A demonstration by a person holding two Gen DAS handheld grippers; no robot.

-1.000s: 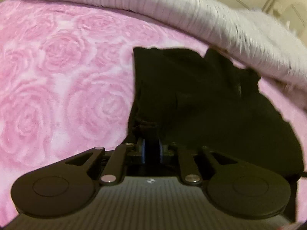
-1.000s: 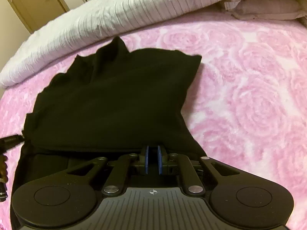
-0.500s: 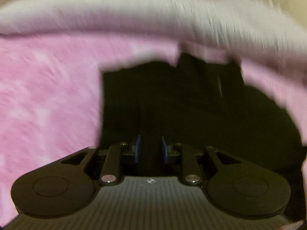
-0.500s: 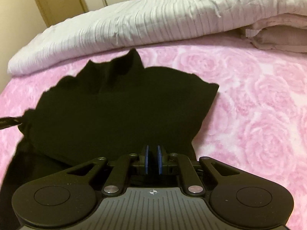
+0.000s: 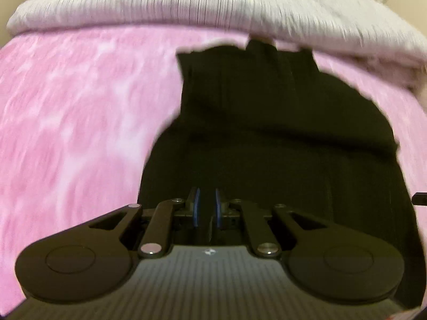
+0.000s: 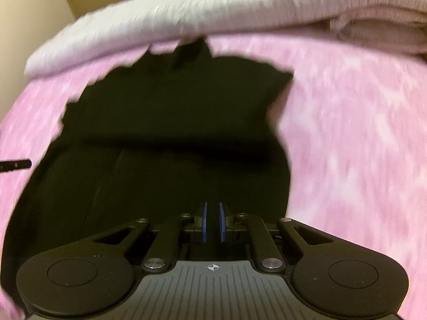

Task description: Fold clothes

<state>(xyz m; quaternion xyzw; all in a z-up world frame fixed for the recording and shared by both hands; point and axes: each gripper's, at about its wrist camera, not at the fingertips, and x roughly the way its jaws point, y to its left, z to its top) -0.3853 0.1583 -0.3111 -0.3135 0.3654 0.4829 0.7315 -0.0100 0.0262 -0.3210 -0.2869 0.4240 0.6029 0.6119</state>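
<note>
A black garment lies folded over itself on the pink rose-patterned bedspread; it also shows in the right wrist view. My left gripper sits over the garment's near edge with its blue pads a small gap apart and nothing between them. My right gripper sits over the near right part of the garment, pads also slightly apart and empty. A tip of the other gripper shows at the left edge of the right wrist view. Both views are motion-blurred.
A rolled white ribbed duvet lies along the far side of the bed, also in the right wrist view. A folded pinkish blanket sits far right. Doors and wall lie behind. Pink bedspread spreads on both sides.
Both grippers have let go of the garment's edge, opened slightly and pulled back toward me. The folded garment now lies on the bed.
</note>
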